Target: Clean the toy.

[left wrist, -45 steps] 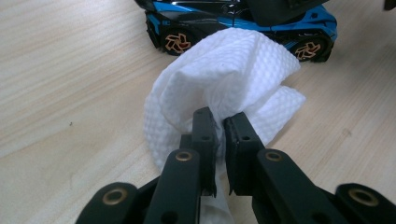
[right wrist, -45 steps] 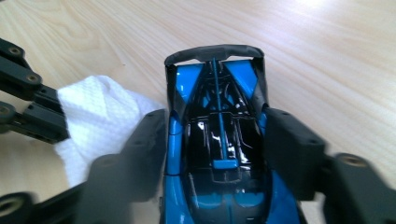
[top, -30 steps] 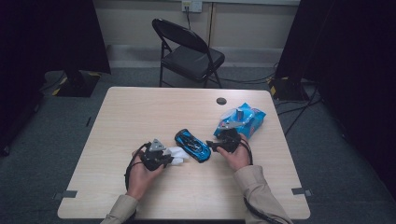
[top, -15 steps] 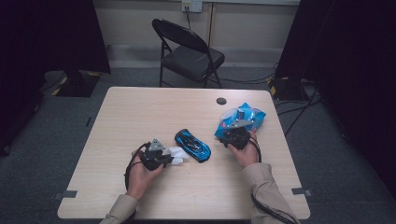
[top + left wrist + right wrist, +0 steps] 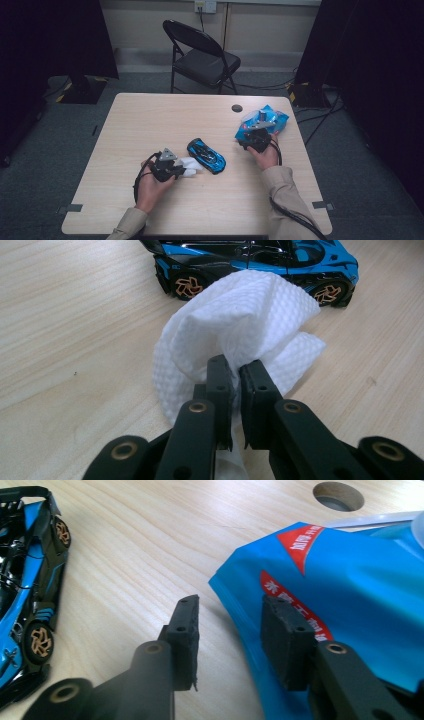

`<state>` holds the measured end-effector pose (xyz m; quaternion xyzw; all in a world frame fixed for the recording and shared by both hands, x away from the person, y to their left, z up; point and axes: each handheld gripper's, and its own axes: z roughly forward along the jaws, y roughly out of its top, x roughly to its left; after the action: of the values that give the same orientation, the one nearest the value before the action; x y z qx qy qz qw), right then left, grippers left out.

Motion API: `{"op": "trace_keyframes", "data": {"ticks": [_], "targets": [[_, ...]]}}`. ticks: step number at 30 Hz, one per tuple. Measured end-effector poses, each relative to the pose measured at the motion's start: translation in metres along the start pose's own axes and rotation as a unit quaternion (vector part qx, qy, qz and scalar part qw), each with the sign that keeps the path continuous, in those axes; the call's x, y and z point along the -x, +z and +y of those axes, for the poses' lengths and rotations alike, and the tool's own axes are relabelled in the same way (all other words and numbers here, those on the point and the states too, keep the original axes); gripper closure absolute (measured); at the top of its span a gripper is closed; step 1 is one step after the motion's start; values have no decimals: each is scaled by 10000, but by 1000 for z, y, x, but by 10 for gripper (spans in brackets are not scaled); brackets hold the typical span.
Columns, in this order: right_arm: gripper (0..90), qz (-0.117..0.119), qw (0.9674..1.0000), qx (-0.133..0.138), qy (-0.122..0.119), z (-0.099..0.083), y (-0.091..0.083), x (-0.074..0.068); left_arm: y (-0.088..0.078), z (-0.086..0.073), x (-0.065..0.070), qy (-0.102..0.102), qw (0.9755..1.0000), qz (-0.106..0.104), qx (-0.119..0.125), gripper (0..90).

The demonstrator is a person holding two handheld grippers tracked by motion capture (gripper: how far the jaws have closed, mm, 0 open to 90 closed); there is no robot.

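Note:
A blue and black toy car (image 5: 206, 155) sits at the middle of the table, also close ahead in the left gripper view (image 5: 250, 255). My left gripper (image 5: 182, 170) is shut on a crumpled white wipe (image 5: 240, 315) that rests just beside the car. My right gripper (image 5: 252, 135) is at the near edge of a blue wipes pack (image 5: 272, 120) at the right. Its jaws have just been opening. They stand apart (image 5: 232, 625) with the pack's edge (image 5: 350, 580) between them, and the pads are not pressing on it.
The wooden table (image 5: 150, 120) has a round cable hole (image 5: 236, 108) near its far edge, left of the pack. A black folding chair (image 5: 205, 55) stands behind the table. Cables trail over the floor at the right.
My right gripper has left the car and moved right and farther off, to the blue pack. The left gripper and its wipe have stayed where they were.

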<state>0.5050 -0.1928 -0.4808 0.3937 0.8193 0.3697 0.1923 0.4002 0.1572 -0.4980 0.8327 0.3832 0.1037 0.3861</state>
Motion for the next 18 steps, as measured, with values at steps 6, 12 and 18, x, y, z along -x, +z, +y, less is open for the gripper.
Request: {"op": "trace_keyframes", "data": {"ticks": [6, 12, 18], "targets": [[513, 189, 9998, 20, -28, -4, -10, -9, -1, -2, 3, -122, 9999, -41, 63, 841], [459, 542, 9982, 261, 19, -19, -32, -25, -5, -4, 14, -10, 9998, -210, -39, 840], [425, 846, 9957, 363, -143, -33, -54, -48, -1, -4, 34, 112, 9990, -434, -31, 838]]}}
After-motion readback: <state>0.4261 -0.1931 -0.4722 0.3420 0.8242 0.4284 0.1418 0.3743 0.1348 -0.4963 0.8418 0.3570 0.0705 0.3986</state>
